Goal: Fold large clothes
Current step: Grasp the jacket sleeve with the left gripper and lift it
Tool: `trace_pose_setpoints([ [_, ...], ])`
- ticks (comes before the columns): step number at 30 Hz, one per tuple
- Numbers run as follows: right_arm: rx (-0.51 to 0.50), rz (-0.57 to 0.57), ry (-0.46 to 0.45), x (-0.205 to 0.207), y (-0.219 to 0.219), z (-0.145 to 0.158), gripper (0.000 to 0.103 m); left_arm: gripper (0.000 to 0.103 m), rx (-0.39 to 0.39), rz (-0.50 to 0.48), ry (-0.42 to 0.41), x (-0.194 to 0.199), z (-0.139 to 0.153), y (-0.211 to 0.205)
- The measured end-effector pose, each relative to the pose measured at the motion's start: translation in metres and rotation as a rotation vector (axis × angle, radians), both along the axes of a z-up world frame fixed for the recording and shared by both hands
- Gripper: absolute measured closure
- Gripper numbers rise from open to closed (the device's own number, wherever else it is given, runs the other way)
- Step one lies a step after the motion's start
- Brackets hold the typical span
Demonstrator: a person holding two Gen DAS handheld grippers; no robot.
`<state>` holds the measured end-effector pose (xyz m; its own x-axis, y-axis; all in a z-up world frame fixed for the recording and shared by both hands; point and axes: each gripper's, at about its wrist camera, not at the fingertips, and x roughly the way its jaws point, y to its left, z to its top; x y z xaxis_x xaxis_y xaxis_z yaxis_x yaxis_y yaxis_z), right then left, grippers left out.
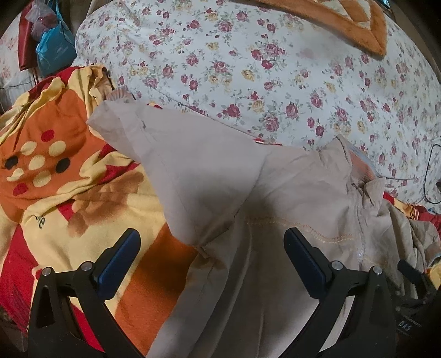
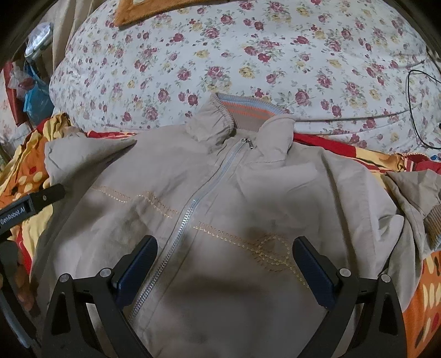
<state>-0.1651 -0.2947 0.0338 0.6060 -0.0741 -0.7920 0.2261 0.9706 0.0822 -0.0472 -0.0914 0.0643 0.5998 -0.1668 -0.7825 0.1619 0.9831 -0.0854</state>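
Note:
A beige zip-up jacket [image 2: 226, 198] lies front up on a red, orange and yellow blanket [image 1: 69, 170], its striped collar [image 2: 245, 111] pointing away and its zipper [image 2: 193, 203] closed. In the left wrist view the jacket [image 1: 248, 192] shows its left shoulder, with the sleeve [image 1: 154, 137] stretching off to the far left. My left gripper [image 1: 212, 236] hovers open over that shoulder, nothing between its fingers. My right gripper [image 2: 224, 245] hangs open above the chest, straddling the zipper and the embroidered stitching [image 2: 264, 247]. The other sleeve [image 2: 413, 198] lies bunched at the right.
A white quilt with red and yellow roses [image 2: 248, 55] fills the far side of the bed. An orange plush blanket [image 1: 344, 22] lies at its top. Bags [image 1: 52, 52] hang at the far left. A black cable [image 2: 416, 110] runs over the quilt at the right.

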Motion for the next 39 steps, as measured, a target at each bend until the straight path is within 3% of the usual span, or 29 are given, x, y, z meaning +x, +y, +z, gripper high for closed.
trace_pose_setpoints([
  [7, 0.032, -0.01, 0.012, 0.001, -0.005, -0.003, 0.004, 0.0, 0.047, 0.077, -0.062, 0.051, 0.036, 0.011],
  [12, 0.046, -0.001, 0.029, 0.003, -0.003, -0.009, 0.004, 0.0, 0.073, 0.131, -0.053, 0.098, 0.037, 0.015],
  [17, 0.032, 0.026, 0.049, 0.005, 0.004, -0.015, 0.004, 0.0, 0.123, 0.195, 0.078, 0.134, 0.002, 0.033],
  [22, 0.05, 0.04, 0.041, 0.004, 0.006, -0.013, 0.004, 0.0, 0.168, 0.207, 0.184, 0.125, -0.043, 0.064],
  [25, 0.051, 0.039, 0.052, 0.004, 0.007, -0.016, 0.004, 0.0, 0.119, 0.194, 0.212, 0.12, -0.047, 0.077],
  [28, 0.054, 0.038, 0.047, 0.003, 0.007, -0.015, 0.004, 0.0, 0.055, 0.189, 0.176, 0.115, -0.027, 0.088],
  [34, 0.054, 0.035, 0.053, 0.004, 0.007, -0.016, 0.004, 0.0, 0.058, 0.195, 0.097, 0.132, 0.012, 0.104],
  [39, 0.042, 0.047, 0.062, 0.005, 0.008, -0.017, 0.004, 0.0, -0.021, 0.199, 0.096, 0.154, 0.021, 0.133],
])
